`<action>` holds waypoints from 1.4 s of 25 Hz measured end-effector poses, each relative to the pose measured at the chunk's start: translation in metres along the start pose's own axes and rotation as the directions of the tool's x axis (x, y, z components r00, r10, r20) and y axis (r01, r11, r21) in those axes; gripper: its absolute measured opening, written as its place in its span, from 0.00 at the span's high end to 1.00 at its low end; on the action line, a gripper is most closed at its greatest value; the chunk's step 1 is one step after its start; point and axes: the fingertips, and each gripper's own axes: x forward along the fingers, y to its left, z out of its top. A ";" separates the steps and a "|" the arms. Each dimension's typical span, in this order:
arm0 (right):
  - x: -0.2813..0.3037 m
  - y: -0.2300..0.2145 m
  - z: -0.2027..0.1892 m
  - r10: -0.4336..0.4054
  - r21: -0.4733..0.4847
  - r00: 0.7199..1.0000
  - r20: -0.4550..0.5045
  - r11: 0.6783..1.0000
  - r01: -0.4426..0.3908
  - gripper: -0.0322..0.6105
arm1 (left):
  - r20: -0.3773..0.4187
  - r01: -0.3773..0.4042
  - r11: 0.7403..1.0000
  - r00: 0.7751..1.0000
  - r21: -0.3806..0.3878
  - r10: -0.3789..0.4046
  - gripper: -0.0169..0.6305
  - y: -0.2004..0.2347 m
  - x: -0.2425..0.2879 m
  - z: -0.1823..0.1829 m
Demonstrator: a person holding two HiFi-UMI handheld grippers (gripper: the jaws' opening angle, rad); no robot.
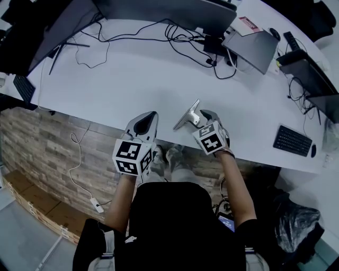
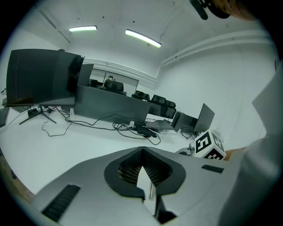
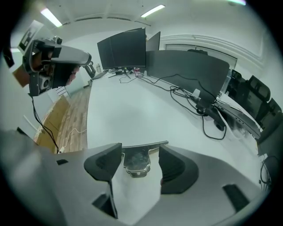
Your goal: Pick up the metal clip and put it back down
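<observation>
- White bench (image 1: 159,84), monitors (image 1: 175,10) behind: fingers of your right gripper (image 1: 201,117) pinch the metal clip (image 1: 186,117) near the front edge.
- Your left gripper (image 1: 150,117) has its fingers pressed together, empty.
- Release crookedly and the clip may slide off.

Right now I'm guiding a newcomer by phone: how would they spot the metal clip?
Start at the long white desk and follow its near edge to the right gripper. The metal clip sits between its jaws, a small shiny bent plate. Unlike the black cables and keyboard farther off, it is bare silver.
</observation>
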 end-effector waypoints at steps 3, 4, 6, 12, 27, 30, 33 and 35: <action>-0.014 -0.004 0.009 -0.018 0.058 0.999 0.037 0.998 0.016 0.56 | 0.017 0.015 1.000 1.000 0.015 -0.015 0.96 -0.006 -0.002 0.009; -0.019 -0.006 0.013 -0.028 0.071 0.998 0.048 0.997 0.024 0.59 | 0.021 0.020 1.000 1.000 0.021 -0.020 0.96 -0.008 -0.003 0.012; -0.028 -0.007 0.018 -0.042 0.085 0.997 0.069 0.996 0.036 0.66 | 0.026 0.028 0.999 0.999 0.032 -0.028 0.96 -0.010 -0.005 0.015; -0.054 -0.007 0.034 -0.083 0.107 0.988 0.132 0.992 0.069 0.81 | 0.045 0.044 0.997 0.998 0.058 -0.047 0.96 -0.020 -0.011 0.028; -0.123 -0.029 0.083 -0.213 0.182 0.918 0.334 0.970 0.159 0.90 | 0.114 0.072 0.989 0.990 0.129 -0.087 0.96 -0.042 -0.027 0.068; -0.140 -0.034 0.092 -0.236 0.216 0.900 0.365 0.962 0.165 0.91 | 0.139 0.071 0.987 0.986 0.145 -0.091 0.96 -0.044 -0.031 0.082; -0.158 -0.037 0.101 -0.257 0.241 0.880 0.400 0.956 0.169 0.91 | 0.164 0.069 0.984 0.982 0.162 -0.095 0.96 -0.047 -0.036 0.095; -0.171 -0.039 0.108 -0.268 0.248 0.864 0.426 0.953 0.174 0.91 | 0.179 0.068 0.982 0.979 0.176 -0.100 0.96 -0.051 -0.039 0.103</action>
